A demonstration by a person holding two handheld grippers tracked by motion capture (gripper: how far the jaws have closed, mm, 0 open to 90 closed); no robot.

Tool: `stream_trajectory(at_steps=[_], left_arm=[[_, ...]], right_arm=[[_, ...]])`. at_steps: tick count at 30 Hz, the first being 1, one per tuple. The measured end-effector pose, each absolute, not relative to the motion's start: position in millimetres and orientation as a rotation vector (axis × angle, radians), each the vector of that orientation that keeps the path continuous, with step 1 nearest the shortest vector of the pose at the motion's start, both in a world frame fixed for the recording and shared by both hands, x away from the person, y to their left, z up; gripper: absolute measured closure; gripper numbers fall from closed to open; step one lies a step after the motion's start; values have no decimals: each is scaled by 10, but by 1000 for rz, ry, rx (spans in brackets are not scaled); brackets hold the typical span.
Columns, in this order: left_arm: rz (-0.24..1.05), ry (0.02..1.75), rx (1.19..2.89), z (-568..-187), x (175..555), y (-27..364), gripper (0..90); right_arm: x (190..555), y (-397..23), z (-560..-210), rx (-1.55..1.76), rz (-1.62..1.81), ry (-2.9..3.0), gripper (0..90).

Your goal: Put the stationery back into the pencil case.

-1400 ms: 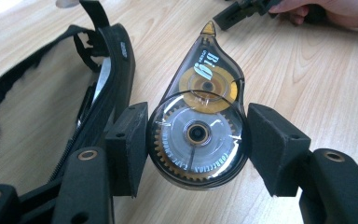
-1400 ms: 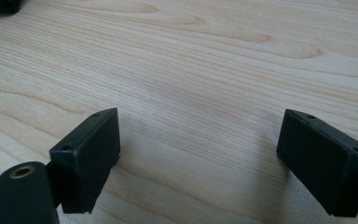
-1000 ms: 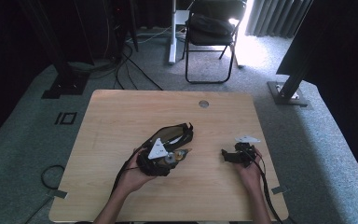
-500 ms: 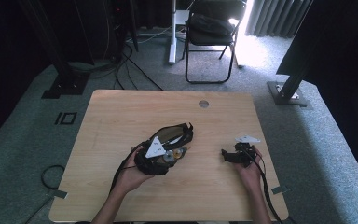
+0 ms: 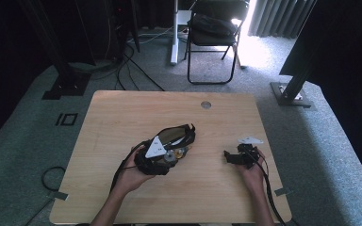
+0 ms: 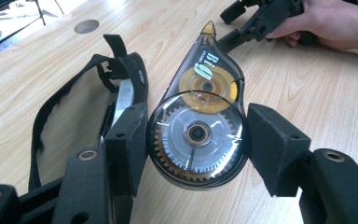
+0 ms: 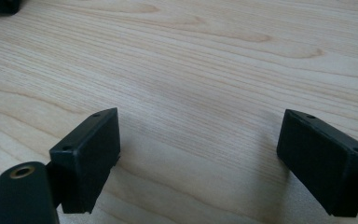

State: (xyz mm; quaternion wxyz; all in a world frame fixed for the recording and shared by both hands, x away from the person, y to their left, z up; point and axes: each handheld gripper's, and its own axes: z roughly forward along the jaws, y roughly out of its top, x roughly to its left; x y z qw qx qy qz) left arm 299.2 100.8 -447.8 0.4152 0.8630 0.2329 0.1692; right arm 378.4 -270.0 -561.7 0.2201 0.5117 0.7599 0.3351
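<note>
A clear, smoke-tinted correction tape dispenser (image 6: pixel 198 126) with orange reels lies in the middle of the wooden table (image 5: pixel 122 117), its tip pointing away. My left gripper (image 6: pixel 196 140) is shut on its round end, a pad against each side. Just left of it lies an opened black zip pouch (image 6: pixel 121 88), seen from above beyond the left gripper (image 5: pixel 172 155) as a dark oval pouch (image 5: pixel 176 135). My right gripper (image 7: pixel 198 154) stands open above bare wood, nothing between its pads. It rests low at the table's right side, the right gripper (image 5: pixel 228 155) facing left.
A round cable hole (image 5: pixel 206 104) sits near the table's far edge. A black folding chair (image 5: pixel 212 28) and floor cables lie beyond the table. Bare wood spreads across the left and far parts of the tabletop.
</note>
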Motion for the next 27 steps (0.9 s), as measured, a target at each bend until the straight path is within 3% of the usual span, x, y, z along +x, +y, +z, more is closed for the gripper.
stream_trajectory(at_steps=[27], left_arm=[[446,603,2148,-4369,3085,1092,416]], right_arm=[[3784,-2700,-5617,1415,926,2102,132]])
